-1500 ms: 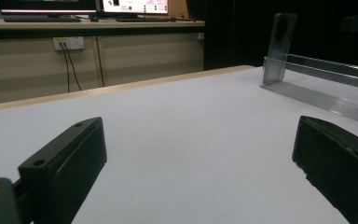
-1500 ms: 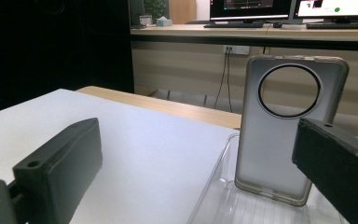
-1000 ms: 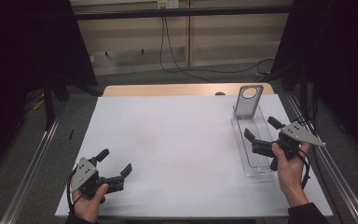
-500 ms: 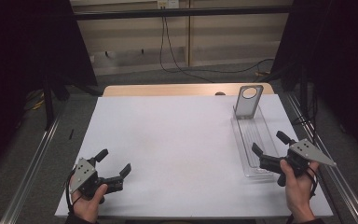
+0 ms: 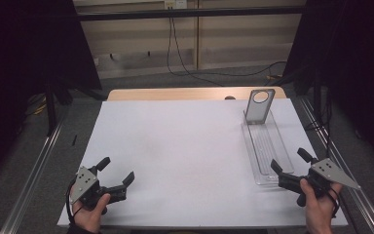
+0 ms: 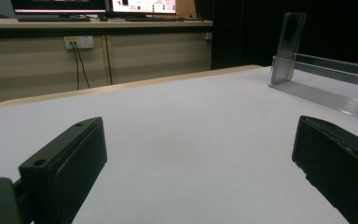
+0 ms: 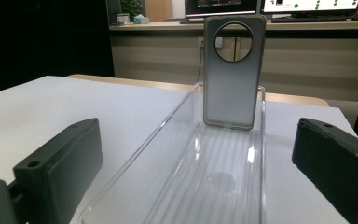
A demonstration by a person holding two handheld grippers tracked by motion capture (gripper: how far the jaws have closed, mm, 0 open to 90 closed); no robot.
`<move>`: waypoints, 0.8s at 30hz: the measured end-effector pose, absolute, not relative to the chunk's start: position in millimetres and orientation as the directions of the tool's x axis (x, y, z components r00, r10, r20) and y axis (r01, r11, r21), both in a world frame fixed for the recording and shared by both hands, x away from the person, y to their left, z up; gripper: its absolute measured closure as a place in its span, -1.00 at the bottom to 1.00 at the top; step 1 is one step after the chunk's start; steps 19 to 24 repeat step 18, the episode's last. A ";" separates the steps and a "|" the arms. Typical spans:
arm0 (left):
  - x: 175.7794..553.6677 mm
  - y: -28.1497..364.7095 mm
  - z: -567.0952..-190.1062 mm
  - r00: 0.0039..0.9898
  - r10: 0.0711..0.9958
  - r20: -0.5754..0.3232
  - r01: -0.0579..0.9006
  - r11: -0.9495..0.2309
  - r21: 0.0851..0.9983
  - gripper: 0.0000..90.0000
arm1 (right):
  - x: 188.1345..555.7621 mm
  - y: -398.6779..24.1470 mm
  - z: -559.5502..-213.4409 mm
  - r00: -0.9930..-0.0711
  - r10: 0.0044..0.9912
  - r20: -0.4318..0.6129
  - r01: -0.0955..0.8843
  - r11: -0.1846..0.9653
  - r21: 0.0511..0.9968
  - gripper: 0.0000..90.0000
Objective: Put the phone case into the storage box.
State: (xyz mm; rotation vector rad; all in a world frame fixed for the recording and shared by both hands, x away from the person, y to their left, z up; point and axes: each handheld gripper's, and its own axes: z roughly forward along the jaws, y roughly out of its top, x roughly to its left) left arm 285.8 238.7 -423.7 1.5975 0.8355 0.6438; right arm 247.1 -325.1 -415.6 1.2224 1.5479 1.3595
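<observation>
Toward the table's right edge: tray — clear plastic, long and narrow, ribbed floor, long axis running from the person's side to the far side of the table. Near end lies just ahead of the right gripper; far end carries the phone case.

Phone case — grey, with a round camera cut-out near its top; stands upright on its short edge at the tray's far end, long axis vertical, cut-out side facing the person. Seen head-on in the right gripper view, between the tray's two side walls.

Right gripper — jaws spread wide, holding nothing, pointed along the tray toward the case; its tips sit either side of the tray's near end, whether touching cannot be told.

Left gripper — near the front left corner of the table, well apart from the tray, jaws spread wide, holding nothing, low over the bare sheet.

Table — white top, wooden strip at the far edge.
</observation>
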 end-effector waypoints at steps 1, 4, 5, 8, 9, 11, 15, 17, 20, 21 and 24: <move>285.8 238.7 -423.9 0.597 0.802 -0.033 0.172 -0.088 0.981 -0.93 | 244.9 -326.4 -416.3 -0.277 0.959 0.066 0.188 -0.013 0.982 -0.98; 283.9 240.4 -424.6 0.590 0.806 -0.033 0.176 -0.089 0.980 -0.93 | 238.7 -329.9 -420.7 -0.261 0.963 0.070 0.197 -0.018 0.980 -0.98; 283.5 241.3 -424.7 0.585 0.810 -0.026 0.177 -0.096 0.980 -0.94 | 237.0 -330.7 -422.4 -0.255 0.964 0.071 0.201 -0.019 0.979 -0.99; 282.9 241.1 -425.3 0.583 0.812 -0.027 0.186 -0.100 0.978 -0.93 | 232.4 -332.3 -426.3 -0.250 0.965 0.077 0.205 -0.025 0.978 -0.98; 282.6 241.1 -425.4 0.580 0.814 -0.030 0.189 -0.098 0.977 -0.93 | 230.7 -332.5 -426.2 -0.250 0.966 0.073 0.202 -0.022 0.979 -0.98; 282.6 241.7 -425.7 0.581 0.814 -0.022 0.187 -0.107 0.977 -0.93 | 226.8 -333.4 -425.4 -0.247 0.967 0.065 0.190 -0.017 0.982 -0.98; 284.8 240.1 -427.5 0.582 0.813 -0.023 0.204 -0.118 0.972 -0.93 | 221.7 -332.7 -428.2 -0.240 0.969 0.058 0.181 -0.014 0.983 -0.99; 286.1 238.6 -427.0 0.583 0.811 -0.033 0.204 -0.107 0.973 -0.93 | 223.2 -330.5 -430.0 -0.245 0.968 0.051 0.183 -0.006 0.983 -0.98; 286.1 238.6 -427.0 0.583 0.811 -0.033 0.204 -0.107 0.973 -0.93 | 224.0 -329.9 -430.6 -0.250 0.967 0.047 0.185 0.000 0.983 -0.98; 286.1 238.6 -427.0 0.583 0.811 -0.033 0.204 -0.107 0.973 -0.93 | 224.0 -329.9 -430.6 -0.250 0.967 0.047 0.185 0.000 0.983 -0.98; 286.1 238.6 -427.0 0.583 0.811 -0.033 0.204 -0.107 0.973 -0.93 | 224.0 -329.9 -430.6 -0.250 0.967 0.047 0.185 0.000 0.983 -0.98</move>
